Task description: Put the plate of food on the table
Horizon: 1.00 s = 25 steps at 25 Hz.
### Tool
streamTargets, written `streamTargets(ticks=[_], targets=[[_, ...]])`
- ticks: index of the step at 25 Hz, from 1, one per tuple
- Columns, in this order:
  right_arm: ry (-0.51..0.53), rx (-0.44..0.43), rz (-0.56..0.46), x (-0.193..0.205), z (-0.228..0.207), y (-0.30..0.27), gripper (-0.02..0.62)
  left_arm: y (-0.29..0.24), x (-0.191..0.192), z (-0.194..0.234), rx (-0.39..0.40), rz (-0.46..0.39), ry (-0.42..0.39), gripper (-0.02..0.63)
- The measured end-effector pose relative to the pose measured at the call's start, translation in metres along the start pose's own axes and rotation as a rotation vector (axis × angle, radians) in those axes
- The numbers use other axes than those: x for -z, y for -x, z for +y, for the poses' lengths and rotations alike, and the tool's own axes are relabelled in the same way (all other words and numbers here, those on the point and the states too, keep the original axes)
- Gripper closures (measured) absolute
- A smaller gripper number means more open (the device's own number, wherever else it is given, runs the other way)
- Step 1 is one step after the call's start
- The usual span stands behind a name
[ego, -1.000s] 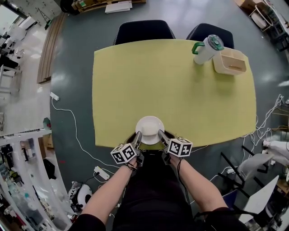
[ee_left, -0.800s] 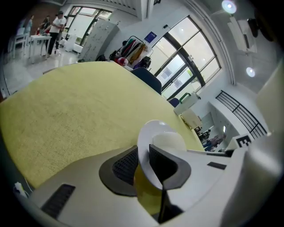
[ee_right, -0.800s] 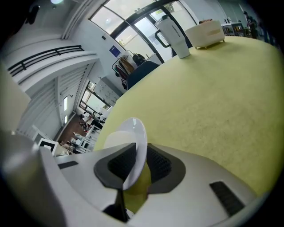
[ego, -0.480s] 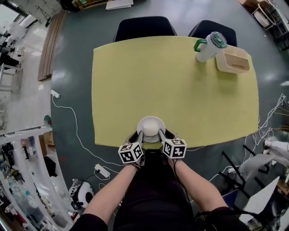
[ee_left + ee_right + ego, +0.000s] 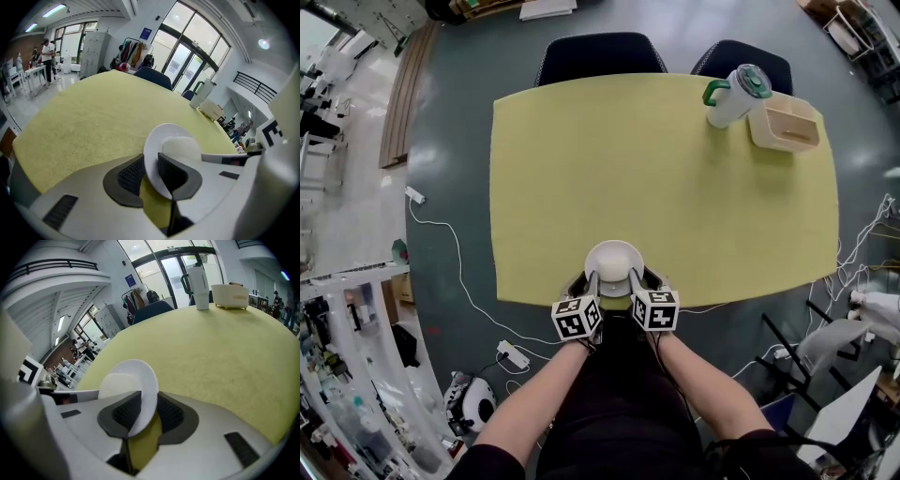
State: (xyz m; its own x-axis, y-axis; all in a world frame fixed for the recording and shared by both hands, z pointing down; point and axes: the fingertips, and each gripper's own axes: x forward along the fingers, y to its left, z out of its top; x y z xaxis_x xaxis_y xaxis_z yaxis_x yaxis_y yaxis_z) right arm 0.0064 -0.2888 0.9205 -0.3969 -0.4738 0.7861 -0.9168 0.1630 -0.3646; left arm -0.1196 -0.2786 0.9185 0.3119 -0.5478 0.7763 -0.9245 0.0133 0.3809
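Observation:
A white plate [image 5: 613, 260] carrying a pale mound of food [image 5: 180, 146] sits over the near edge of the yellow table [image 5: 656, 169]. My left gripper [image 5: 591, 278] is shut on the plate's left rim and my right gripper [image 5: 637, 278] on its right rim. In the left gripper view the plate [image 5: 161, 140] stands edge-on, pinched by the dark pads of the left gripper [image 5: 151, 173]. The right gripper view has the plate [image 5: 140, 376] clamped the same way in the right gripper [image 5: 147, 411]. Whether the plate touches the table I cannot tell.
A white tumbler with a green handle [image 5: 731, 97] and a beige container [image 5: 783, 128] stand at the table's far right corner. Two dark chairs [image 5: 600, 53] [image 5: 741, 58] line the far side. Cables and a power strip [image 5: 511, 356] lie on the floor at the left.
The two marker cubes have drawn closer together behind the plate. The plate has stayed at the table's near edge, held by both grippers.

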Motion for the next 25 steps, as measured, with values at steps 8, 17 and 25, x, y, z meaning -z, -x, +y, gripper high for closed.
streamTargets(ticks=[8,17,25], targets=[[-0.022,0.012,-0.002,0.001,-0.003,0.001,0.499,0.002,-0.001,0.004,-0.032,-0.004,-0.016,0.52],[-0.017,0.031,-0.024,-0.005,-0.008,0.004,0.499,0.007,-0.016,0.004,-0.002,-0.062,-0.03,0.521],[0.011,0.05,-0.089,-0.027,-0.014,0.04,0.542,0.037,-0.03,0.005,0.01,-0.13,-0.077,0.559]])
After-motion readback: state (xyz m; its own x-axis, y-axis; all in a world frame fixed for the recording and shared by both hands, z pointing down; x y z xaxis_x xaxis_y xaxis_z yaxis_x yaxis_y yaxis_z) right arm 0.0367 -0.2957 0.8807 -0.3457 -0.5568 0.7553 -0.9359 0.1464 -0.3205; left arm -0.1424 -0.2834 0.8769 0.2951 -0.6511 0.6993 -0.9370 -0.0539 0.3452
